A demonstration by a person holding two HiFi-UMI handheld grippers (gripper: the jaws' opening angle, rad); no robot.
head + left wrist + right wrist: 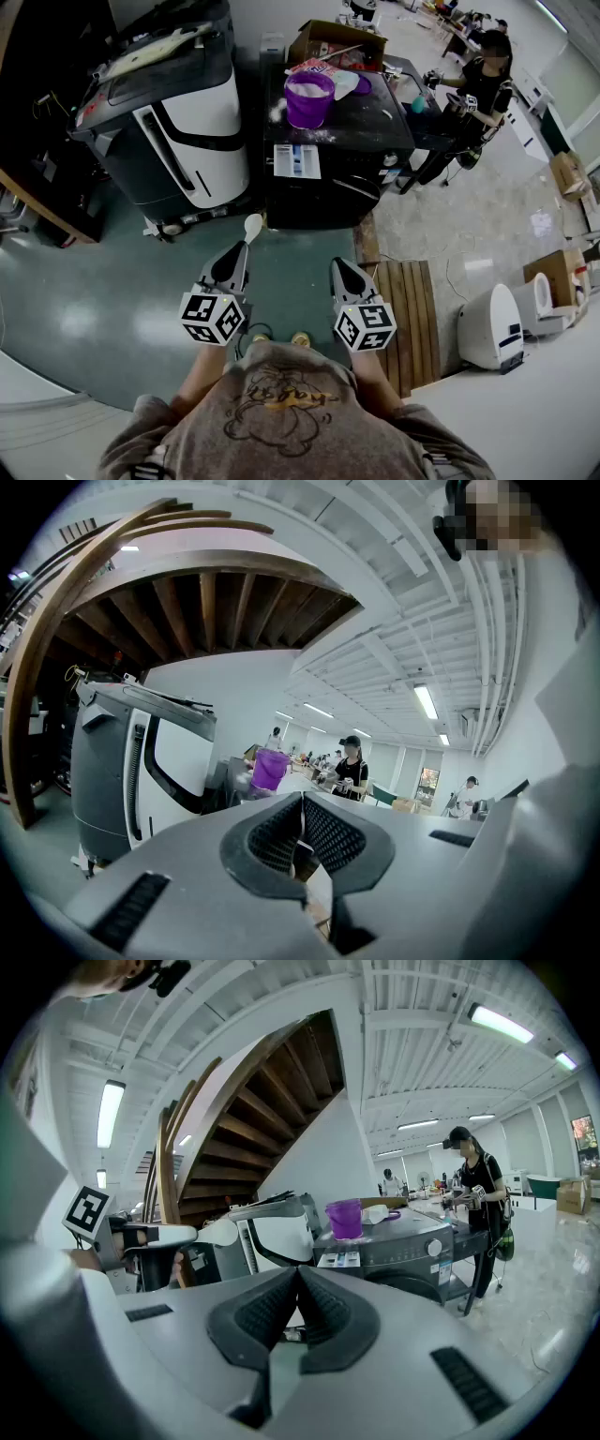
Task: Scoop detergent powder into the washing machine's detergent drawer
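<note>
Green floor (112, 281), left tool (242, 247) clamping white scoop (252, 225), right tool (336, 263) closed, empty.

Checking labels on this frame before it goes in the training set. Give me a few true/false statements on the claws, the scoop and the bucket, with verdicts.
1. The left claw is shut on a white plastic scoop. True.
2. The right claw grips the purple plastic bucket. False: that claw is shut with nothing in it, and the bucket stands on top of the dark washing machine.
3. The scoop's bowl is dipped into the bucket. False: the scoop is held over the floor, short of the machine.
4. The bucket has no lid on and white powder shows inside. True.
5. A second person stands past the washing machine. True.
</note>
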